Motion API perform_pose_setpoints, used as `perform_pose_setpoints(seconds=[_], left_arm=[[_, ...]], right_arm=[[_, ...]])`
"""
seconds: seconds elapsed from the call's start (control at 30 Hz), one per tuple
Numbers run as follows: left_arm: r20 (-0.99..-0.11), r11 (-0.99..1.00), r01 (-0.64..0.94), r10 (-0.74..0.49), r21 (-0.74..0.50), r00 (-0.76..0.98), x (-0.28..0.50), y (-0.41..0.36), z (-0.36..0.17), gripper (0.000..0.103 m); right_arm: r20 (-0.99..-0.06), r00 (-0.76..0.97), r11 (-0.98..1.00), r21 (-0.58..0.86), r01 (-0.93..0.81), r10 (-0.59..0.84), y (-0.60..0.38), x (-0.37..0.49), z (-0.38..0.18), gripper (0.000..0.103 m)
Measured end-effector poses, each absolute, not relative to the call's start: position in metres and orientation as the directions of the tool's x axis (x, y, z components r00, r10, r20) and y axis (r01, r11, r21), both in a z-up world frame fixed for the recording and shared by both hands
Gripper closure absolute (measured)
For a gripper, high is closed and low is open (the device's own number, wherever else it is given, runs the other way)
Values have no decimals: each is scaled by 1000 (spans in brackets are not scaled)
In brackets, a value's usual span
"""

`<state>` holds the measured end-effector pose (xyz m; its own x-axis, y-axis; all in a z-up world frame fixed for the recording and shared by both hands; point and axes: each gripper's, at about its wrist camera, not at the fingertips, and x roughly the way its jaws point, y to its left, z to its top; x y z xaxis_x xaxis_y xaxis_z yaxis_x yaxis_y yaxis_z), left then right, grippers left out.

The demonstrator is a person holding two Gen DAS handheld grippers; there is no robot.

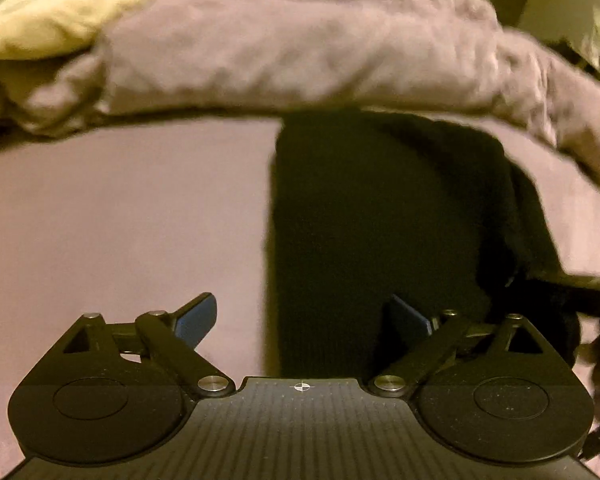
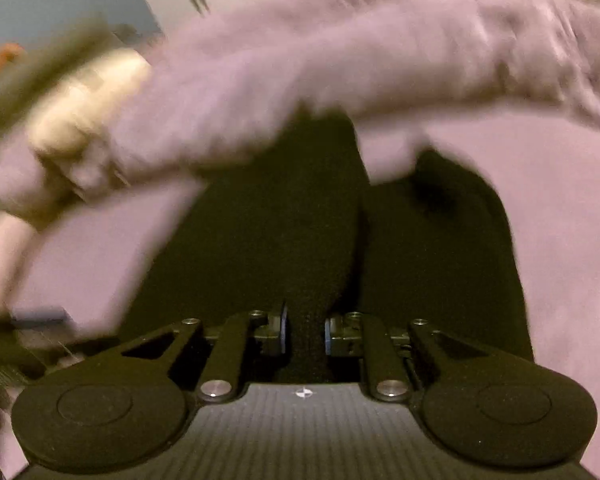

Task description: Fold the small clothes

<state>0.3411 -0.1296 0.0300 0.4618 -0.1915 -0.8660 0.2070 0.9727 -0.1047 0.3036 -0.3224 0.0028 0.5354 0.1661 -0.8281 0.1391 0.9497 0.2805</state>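
A black garment lies flat on the lilac bed sheet. My left gripper is open and empty, low over the sheet, with the garment's left edge running between its fingers. In the right wrist view the same black garment fills the centre. My right gripper is shut on a fold of the black cloth near its near edge. That view is blurred by motion.
A bunched lilac duvet runs across the back of the bed behind the garment. A cream plush toy rests on it at the far left, also seen in the right wrist view. The right gripper's tip enters at the left view's right edge.
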Motion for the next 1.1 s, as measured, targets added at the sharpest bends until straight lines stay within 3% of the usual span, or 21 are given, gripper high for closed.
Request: perform_pose_setpoints(seconds=[0.13, 0.2, 0.27, 0.47, 0.53, 0.6, 0.63, 0.67, 0.73, 0.83, 0.97, 1.1], left_arm=[[-894, 972, 214, -183, -101, 409, 345, -147, -2, 6], [-877, 973, 217, -168, -76, 449, 340, -150, -3, 6], [-871, 971, 231, -161, -57, 464, 337, -152, -3, 6], [-881, 978, 186, -171, -97, 440, 341, -152, -5, 6], [-880, 978, 187, -165, -89, 445, 339, -154, -5, 6], [-881, 979, 184, -161, -86, 445, 339, -156, -4, 6], [-881, 979, 182, -161, -87, 444, 339, -155, -4, 6], [-883, 980, 178, -162, -91, 441, 339, -154, -4, 6], [-885, 979, 173, -170, -103, 433, 340, -152, -4, 6], [-886, 979, 168, -175, -112, 430, 339, -148, -4, 6], [-886, 980, 163, -173, -113, 430, 339, -146, -3, 6], [-886, 981, 160, -167, -106, 433, 339, -145, -1, 6]], right_arm=[[-762, 600, 921, 376, 105, 243, -332, 289, 3, 82], [-752, 618, 922, 371, 110, 229, -336, 283, 18, 66], [-735, 655, 936, 330, 123, 174, -343, 276, 27, 32], [-723, 594, 819, 546, 178, 353, -368, 299, -8, 28], [-713, 592, 798, 575, 184, 377, -367, 306, -15, 18], [-720, 591, 808, 560, 184, 364, -365, 304, -13, 19], [-727, 589, 827, 537, 168, 352, -361, 305, -10, 31], [-743, 586, 854, 495, 157, 323, -355, 308, -6, 51], [-721, 594, 841, 525, 133, 356, -361, 302, 0, 70], [-707, 599, 830, 544, 121, 376, -360, 302, 3, 71], [-721, 567, 822, 555, 129, 398, -350, 311, -9, 64], [-714, 575, 809, 570, 144, 400, -344, 317, -12, 68]])
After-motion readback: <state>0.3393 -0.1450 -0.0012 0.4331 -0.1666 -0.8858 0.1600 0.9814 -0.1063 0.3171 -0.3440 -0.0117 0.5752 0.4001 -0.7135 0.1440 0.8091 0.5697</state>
